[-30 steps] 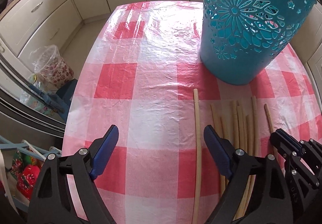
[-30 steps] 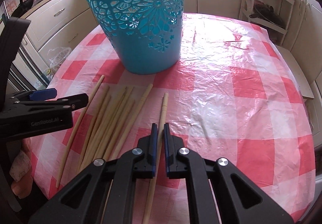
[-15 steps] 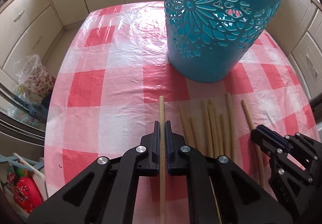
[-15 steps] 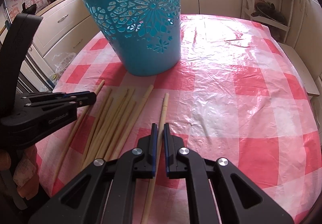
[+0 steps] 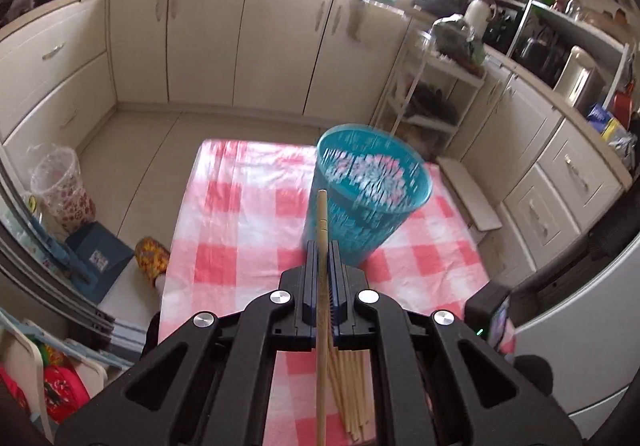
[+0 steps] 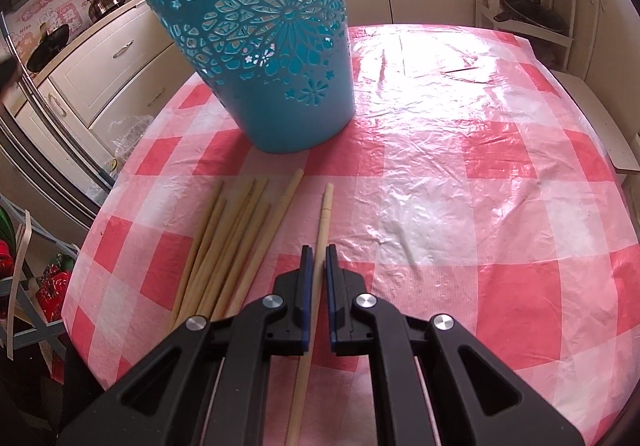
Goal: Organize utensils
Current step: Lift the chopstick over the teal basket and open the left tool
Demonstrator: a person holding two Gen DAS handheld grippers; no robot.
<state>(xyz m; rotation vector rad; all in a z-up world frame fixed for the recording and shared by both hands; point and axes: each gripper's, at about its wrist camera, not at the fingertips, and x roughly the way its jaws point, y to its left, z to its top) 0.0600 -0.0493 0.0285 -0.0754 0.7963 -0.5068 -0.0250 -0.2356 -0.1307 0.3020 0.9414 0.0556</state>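
Observation:
My left gripper (image 5: 323, 246) is shut on a long bamboo chopstick (image 5: 322, 213) and holds it high above the table, its tip pointing at the teal cut-out basket (image 5: 372, 197). Several loose chopsticks (image 5: 350, 386) lie on the checked cloth below. My right gripper (image 6: 315, 252) is low over the table, shut on another chopstick (image 6: 324, 213) that lies on the cloth. A bunch of chopsticks (image 6: 228, 242) lies to its left, in front of the basket (image 6: 264, 33). The left gripper is out of the right wrist view.
The table wears a red-and-white checked plastic cloth (image 6: 460, 173). Kitchen cabinets (image 5: 208, 41) ring the room. A wire shelf (image 5: 432, 93) stands behind the basket, and a clear bin (image 5: 60, 185) and bags sit on the floor at left.
My left gripper closed on the leftmost chopstick, then lifted it high above the table toward the basket. The right gripper stayed shut on its chopstick, hardly moving.

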